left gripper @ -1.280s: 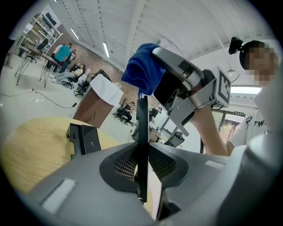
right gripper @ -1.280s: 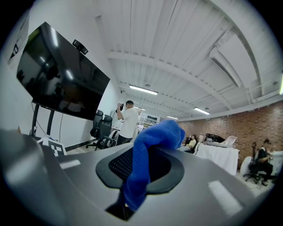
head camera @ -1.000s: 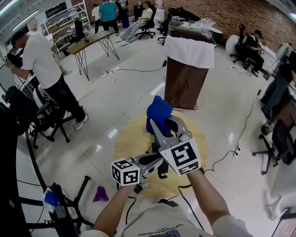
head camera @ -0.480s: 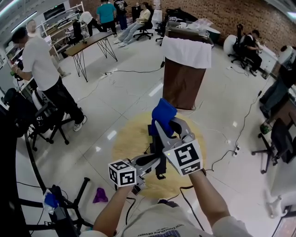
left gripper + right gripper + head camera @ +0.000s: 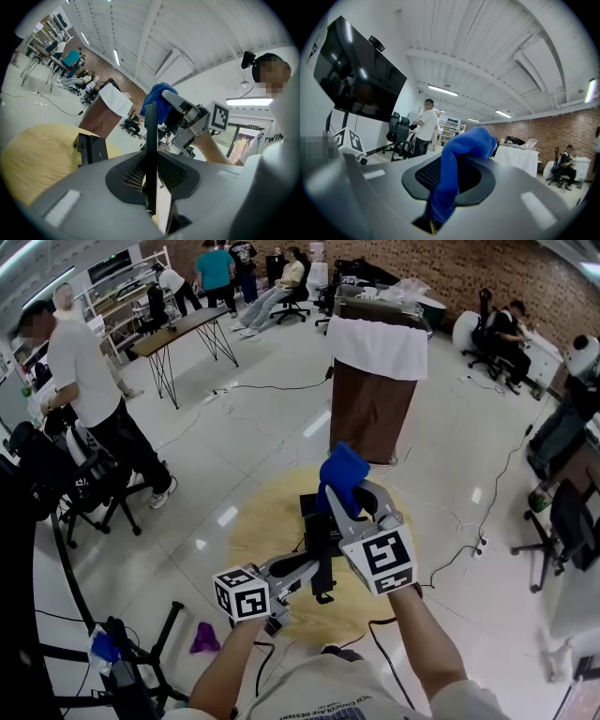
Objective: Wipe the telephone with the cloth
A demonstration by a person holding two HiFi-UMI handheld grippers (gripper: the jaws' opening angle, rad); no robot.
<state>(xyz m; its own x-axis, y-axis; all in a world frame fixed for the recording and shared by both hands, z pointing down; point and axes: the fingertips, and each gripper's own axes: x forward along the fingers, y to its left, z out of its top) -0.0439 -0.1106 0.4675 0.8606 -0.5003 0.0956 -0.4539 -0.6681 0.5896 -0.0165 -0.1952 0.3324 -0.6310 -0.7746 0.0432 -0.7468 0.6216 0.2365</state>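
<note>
Cloth held over the telephone

Your right gripper (image 5: 352,495) pinched the blue cloth (image 5: 342,470) just above the black telephone (image 5: 312,521), which stood near the middle of the round table (image 5: 258,531); your left gripper (image 5: 317,570) kept narrow fingers clamped on a thin upright part of that telephone

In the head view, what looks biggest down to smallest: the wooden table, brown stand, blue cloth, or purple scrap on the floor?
1. wooden table
2. brown stand, farther off, so its real size is unsure
3. blue cloth
4. purple scrap
</note>
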